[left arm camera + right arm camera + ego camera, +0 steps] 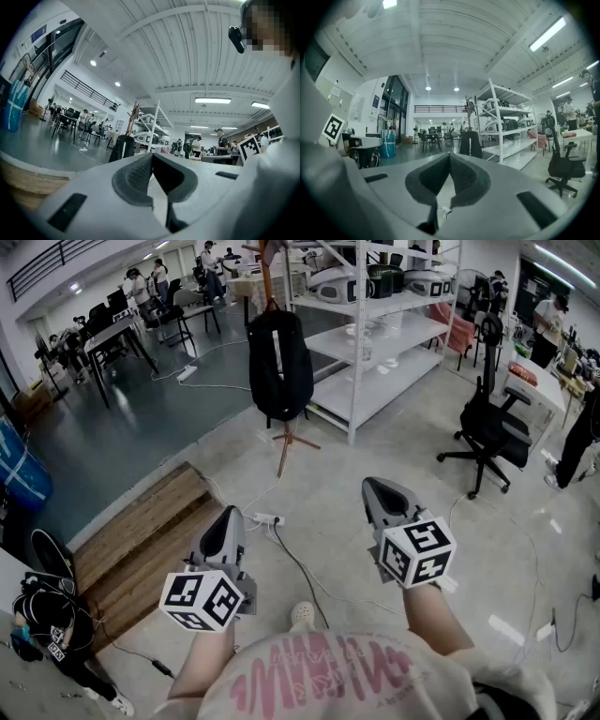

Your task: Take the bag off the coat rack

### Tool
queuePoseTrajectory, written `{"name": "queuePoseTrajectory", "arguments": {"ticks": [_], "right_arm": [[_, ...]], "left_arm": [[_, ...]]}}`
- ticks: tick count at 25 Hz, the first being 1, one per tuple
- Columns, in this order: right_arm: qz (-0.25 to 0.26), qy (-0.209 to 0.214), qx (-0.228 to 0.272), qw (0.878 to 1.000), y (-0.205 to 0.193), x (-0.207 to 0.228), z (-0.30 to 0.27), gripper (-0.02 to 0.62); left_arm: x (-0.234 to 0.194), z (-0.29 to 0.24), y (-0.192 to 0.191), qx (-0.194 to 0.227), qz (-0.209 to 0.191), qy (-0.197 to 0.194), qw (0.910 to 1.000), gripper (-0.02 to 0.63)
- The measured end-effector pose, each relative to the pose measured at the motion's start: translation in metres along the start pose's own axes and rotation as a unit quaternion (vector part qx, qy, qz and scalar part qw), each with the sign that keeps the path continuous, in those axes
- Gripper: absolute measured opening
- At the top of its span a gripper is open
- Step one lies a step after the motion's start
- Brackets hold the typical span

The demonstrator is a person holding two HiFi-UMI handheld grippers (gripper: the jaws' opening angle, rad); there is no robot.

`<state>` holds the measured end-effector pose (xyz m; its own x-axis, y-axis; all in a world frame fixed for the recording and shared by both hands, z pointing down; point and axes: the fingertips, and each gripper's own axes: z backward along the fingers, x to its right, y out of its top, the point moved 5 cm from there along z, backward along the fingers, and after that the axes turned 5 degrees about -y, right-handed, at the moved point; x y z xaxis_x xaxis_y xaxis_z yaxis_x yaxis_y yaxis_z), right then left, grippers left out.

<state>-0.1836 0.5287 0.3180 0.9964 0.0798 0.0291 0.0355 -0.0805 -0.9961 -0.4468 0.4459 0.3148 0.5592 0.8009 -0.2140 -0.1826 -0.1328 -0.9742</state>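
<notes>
A wooden platform [141, 540] lies on the floor at the left, its planks running toward the darker floor beyond. Just right of it the left gripper [229, 515] is held level and points forward. In the left gripper view its jaws [152, 157] are pressed together with nothing between them. On the concrete floor between the two grippers lies a white power strip [267, 518] with cables trailing from it.

Farther ahead, at the far side of the concrete floor where it meets the darker floor, stands the wooden coat rack [286, 446]. The black bag [279, 367] hangs on it by its top, well apart from both grippers. The bag [123, 147] also shows in the left gripper view, left of the jaw tips, and straight beyond the jaws in the right gripper view [471, 143].

The right gripper [375, 486] is level as well; its jaws [450, 157] are closed and empty. A white shelving unit [357, 352] stands just right of the rack, with things on its upper shelves. A black office chair [483, 432] stands on the floor toward the right edge.
</notes>
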Motion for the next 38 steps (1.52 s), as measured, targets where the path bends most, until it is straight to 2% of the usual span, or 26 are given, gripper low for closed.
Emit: {"name": "queuePoseTrajectory", "arguments": {"ticks": [12,22,30,38], "right_arm": [[0.005,0.0,-0.01,1.0,-0.007,-0.002,-0.011,0.005],[0.012,0.008,-0.039,0.999,-0.016,0.006,-0.088,0.006],[-0.006,0.003,-0.006,1.0,0.014,0.021,-0.168,0.006],[-0.01,-0.003,0.016,1.0,0.032,0.023,-0.232,0.006]], "left_arm": [[-0.012,-0.005,-0.007,-0.004,0.012,0.0,0.9999,0.003],[-0.069,-0.057,-0.024,-0.019,0.047,0.016,0.9986,0.002],[-0.121,-0.127,0.01,0.001,0.039,0.001,0.9992,0.003],[-0.163,-0.173,0.038,0.012,0.011,-0.018,0.9997,0.003]]}}
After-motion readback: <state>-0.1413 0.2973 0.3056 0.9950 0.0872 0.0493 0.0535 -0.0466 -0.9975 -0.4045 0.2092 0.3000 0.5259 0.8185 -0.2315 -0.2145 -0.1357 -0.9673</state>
